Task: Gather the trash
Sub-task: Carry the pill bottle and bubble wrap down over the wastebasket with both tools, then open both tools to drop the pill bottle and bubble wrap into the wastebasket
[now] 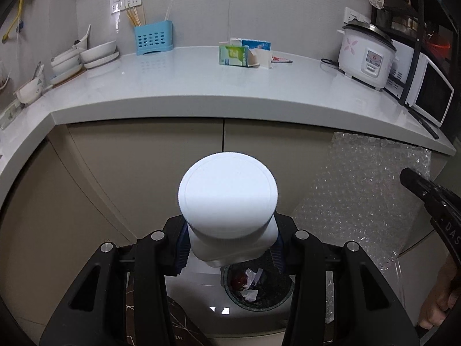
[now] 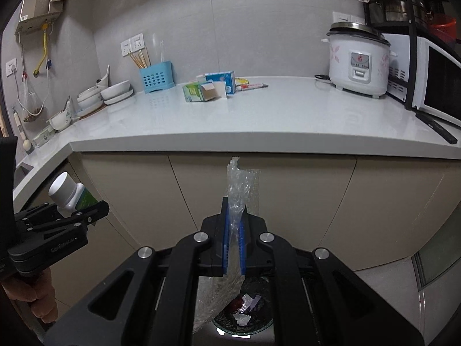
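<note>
Trash is mid-transfer: the left tool [image 1: 230, 248] pinches a white-capped bottle [image 1: 227, 199] and the right tool [image 2: 234, 245] a bubble wrap sheet [image 2: 242, 190], both just above the partly filled bin [image 2: 243, 317]. Cartons [image 1: 245, 53] remain on the table [image 1: 201, 83], well beyond both tools.

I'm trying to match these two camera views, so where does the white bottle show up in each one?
Left wrist view: white bottle at centre, cap toward the camera, clamped in the left gripper.
Right wrist view: the same bottle at the far left edge, in that gripper.
Shared landmark: the blue utensil holder on the counter, by the wall.
</note>
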`<act>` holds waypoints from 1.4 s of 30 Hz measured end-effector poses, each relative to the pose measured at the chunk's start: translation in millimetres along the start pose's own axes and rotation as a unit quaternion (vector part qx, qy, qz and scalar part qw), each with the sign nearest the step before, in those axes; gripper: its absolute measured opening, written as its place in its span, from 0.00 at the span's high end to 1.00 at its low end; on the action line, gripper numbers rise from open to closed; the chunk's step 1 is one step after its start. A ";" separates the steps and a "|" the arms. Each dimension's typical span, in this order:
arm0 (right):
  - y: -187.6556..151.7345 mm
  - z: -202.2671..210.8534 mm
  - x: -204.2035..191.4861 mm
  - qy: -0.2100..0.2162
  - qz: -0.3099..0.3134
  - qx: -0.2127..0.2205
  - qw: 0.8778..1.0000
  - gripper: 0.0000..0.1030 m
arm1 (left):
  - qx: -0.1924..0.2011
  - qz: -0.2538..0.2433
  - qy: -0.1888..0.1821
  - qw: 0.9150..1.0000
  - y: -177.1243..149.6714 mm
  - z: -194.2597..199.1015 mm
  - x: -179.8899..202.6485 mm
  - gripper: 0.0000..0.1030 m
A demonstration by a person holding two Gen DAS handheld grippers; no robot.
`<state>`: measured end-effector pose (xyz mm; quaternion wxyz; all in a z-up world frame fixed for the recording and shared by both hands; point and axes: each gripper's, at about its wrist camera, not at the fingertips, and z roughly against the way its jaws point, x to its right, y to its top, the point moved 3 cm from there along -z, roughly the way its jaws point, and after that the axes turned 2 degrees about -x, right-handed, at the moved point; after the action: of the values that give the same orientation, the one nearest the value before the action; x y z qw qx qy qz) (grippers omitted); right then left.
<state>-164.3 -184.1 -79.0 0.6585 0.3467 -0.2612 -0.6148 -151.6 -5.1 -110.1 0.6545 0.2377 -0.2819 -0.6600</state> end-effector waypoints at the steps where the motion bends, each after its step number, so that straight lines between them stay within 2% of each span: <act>1: -7.3 -8.0 -0.7 -0.003 0.003 -0.003 1.000 0.96 | -0.006 0.000 0.000 1.000 -5.1 -6.3 -0.1 0.57; 4: -30.0 -35.4 -3.1 -0.015 0.013 -0.020 1.000 0.96 | -0.025 0.000 0.000 1.000 -21.8 -33.3 -1.4 0.57; 9: -67.4 -90.2 4.7 -0.019 0.003 -0.066 0.998 0.96 | -0.041 0.003 -0.026 0.999 -43.3 -78.7 -2.6 0.57; 16: -115.4 -168.3 16.6 -0.024 -0.007 -0.128 0.992 0.96 | -0.071 0.000 -0.023 0.997 -68.9 -149.2 -5.3 0.57; 21: -146.3 -220.5 18.2 -0.031 0.002 -0.151 0.988 0.96 | -0.095 0.004 -0.039 0.995 -89.1 -208.8 -7.8 0.57; 28: -196.5 -299.4 31.8 -0.025 -0.003 -0.204 0.979 0.96 | -0.120 -0.003 -0.039 0.992 -128.5 -283.9 -3.1 0.57; 35: -236.7 -355.7 37.2 -0.029 0.000 -0.234 0.972 0.96 | -0.150 -0.020 -0.036 0.988 -167.4 -338.4 -1.0 0.57; 42: -262.0 -378.8 43.6 -0.028 -0.001 -0.260 0.965 0.93 | -0.172 -0.021 -0.038 0.984 -186.2 -365.1 -0.9 0.57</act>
<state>-32.4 -177.0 -522.4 0.7178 0.1463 -0.1110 -0.6716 -38.1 -29.4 -503.2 0.6605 0.1017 -0.1838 -0.7209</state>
